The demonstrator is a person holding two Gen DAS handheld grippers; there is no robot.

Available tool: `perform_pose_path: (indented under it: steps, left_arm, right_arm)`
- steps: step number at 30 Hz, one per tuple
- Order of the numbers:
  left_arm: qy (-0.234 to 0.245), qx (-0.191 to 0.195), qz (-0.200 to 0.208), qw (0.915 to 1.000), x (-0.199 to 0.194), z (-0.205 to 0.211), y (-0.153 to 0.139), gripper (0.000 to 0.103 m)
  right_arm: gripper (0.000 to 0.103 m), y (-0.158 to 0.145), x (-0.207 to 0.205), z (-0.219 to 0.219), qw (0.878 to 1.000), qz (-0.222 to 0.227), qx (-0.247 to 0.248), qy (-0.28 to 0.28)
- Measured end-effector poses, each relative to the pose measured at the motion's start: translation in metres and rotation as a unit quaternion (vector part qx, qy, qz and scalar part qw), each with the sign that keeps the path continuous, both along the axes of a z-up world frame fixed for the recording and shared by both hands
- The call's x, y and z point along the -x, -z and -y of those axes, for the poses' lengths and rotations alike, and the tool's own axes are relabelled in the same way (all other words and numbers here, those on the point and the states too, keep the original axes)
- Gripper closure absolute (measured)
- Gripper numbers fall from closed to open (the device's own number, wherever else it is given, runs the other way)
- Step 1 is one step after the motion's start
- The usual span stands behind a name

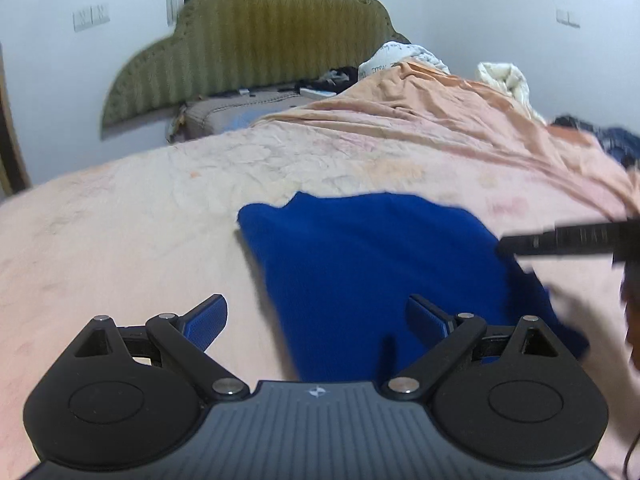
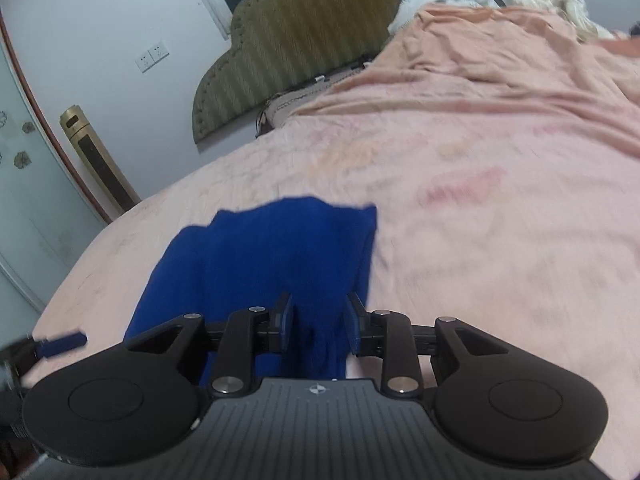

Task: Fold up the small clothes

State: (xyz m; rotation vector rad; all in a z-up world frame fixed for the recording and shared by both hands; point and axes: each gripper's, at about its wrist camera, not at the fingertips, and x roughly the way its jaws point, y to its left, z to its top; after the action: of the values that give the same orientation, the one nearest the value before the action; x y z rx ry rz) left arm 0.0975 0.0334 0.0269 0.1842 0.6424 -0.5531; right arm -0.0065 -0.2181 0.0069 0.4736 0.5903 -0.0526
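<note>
Currently mid-fold: royal-blue knit garment [image 1: 372, 272] lies on pink bedsheet [image 1: 120, 240]. Right gripper [image 2: 319, 322] pinches bunched near edge; left gripper [image 1: 316, 320] spread wide, empty. Next, probably: carry edge across, release.

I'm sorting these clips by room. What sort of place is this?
A bedroom, most likely: a bed under a pink bedspread, a padded olive headboard against the wall, and a blue garment lying on the bed.

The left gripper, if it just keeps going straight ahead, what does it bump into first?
Probably the blue cloth. The open left gripper points over its near left part, lying on the pink bedspread. Height above it is unclear.
</note>
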Motion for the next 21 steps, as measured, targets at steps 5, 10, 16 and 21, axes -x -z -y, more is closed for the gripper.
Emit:
perform_pose_path:
  steps: [5, 10, 16, 21]
  left_arm:
    - [-0.006, 0.099, -0.148, 0.9840, -0.074, -0.015, 0.021, 0.006]
    - [-0.016, 0.214, -0.255, 0.9427, -0.127, -0.025, 0.053, 0.007]
    - [-0.004, 0.229, -0.211, 0.9502, -0.140, -0.006, 0.046, 0.065]
    - [0.022, 0.139, -0.090, 0.9860, -0.122, 0.015, 0.034, 0.081]
  right_arm:
    - [0.042, 0.011, -0.035, 0.029, 0.999, -0.019, -0.039, 0.026]
    - [0.045, 0.040, -0.070, 0.074, 0.984, -0.039, -0.172, -0.036]
    - [0.080, 0.066, -0.134, 0.085, 0.963, -0.033, -0.245, -0.104]
    - [0.086, 0.039, -0.133, 0.070, 0.982, 0.028, -0.150, -0.113]
